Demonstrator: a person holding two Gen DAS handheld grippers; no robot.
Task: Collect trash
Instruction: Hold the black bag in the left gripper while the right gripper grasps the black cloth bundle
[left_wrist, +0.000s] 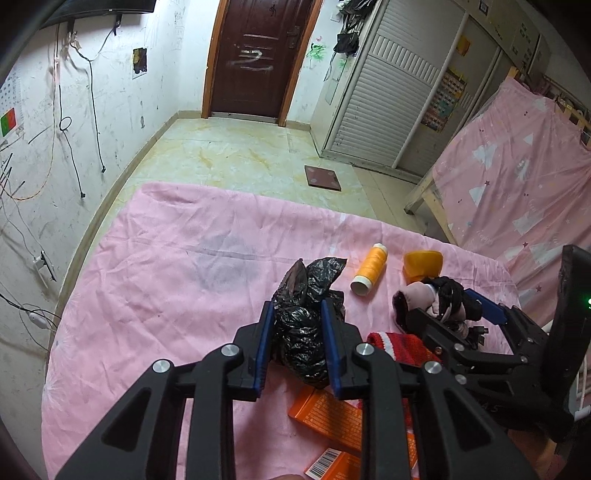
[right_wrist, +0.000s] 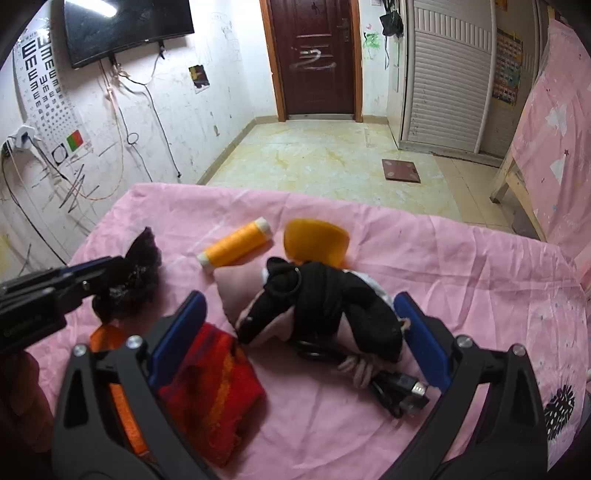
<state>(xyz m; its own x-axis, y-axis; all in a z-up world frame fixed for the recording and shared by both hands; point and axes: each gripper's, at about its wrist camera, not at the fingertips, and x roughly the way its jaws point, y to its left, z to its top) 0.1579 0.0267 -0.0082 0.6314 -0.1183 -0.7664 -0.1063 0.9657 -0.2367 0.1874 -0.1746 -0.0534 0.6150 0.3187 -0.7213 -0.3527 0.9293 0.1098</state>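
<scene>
Pink sheet (left_wrist: 177, 258) holds clutter. Left gripper (left_wrist: 297, 314) pinches black bag (left_wrist: 306, 317), bag upright. Right gripper (right_wrist: 300, 306) wide, straddling black-pink bundle (right_wrist: 317, 299), bundle crosswise between fingers, right hand nearest.

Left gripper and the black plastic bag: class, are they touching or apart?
Touching. The left wrist view shows the left gripper with both blue fingers pressed into the sides of the crumpled black plastic bag, no gap on either side.
</scene>
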